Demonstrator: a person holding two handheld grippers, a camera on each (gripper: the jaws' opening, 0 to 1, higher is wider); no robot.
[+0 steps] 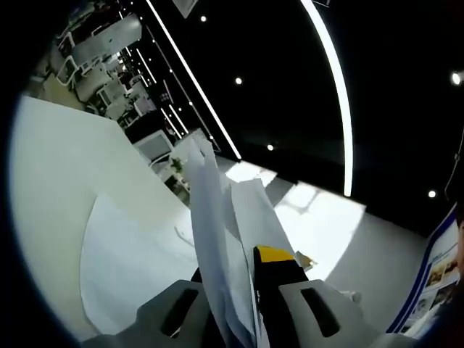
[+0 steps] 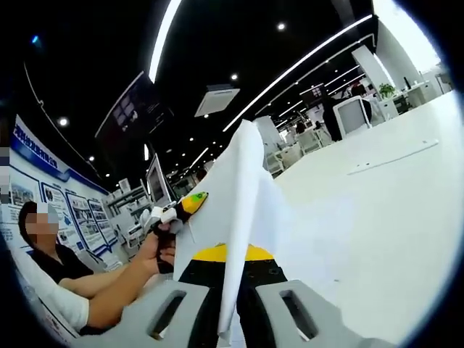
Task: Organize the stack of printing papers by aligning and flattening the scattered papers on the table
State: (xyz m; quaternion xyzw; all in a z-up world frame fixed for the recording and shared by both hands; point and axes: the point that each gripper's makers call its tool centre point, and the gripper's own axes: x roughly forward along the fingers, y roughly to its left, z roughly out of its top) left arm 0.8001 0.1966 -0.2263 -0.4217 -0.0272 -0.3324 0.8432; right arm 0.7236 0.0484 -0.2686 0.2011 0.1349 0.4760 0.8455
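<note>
With both my left gripper [image 1: 233, 308] and right gripper [image 2: 233, 304] clenched on the thin white printing papers [image 1: 217, 239], held upright off the white table [image 1: 58, 181] toward twelve o'clock, I should tap the edges square before flattening.

Bright ceiling strips, fisheye-warped edges
</note>
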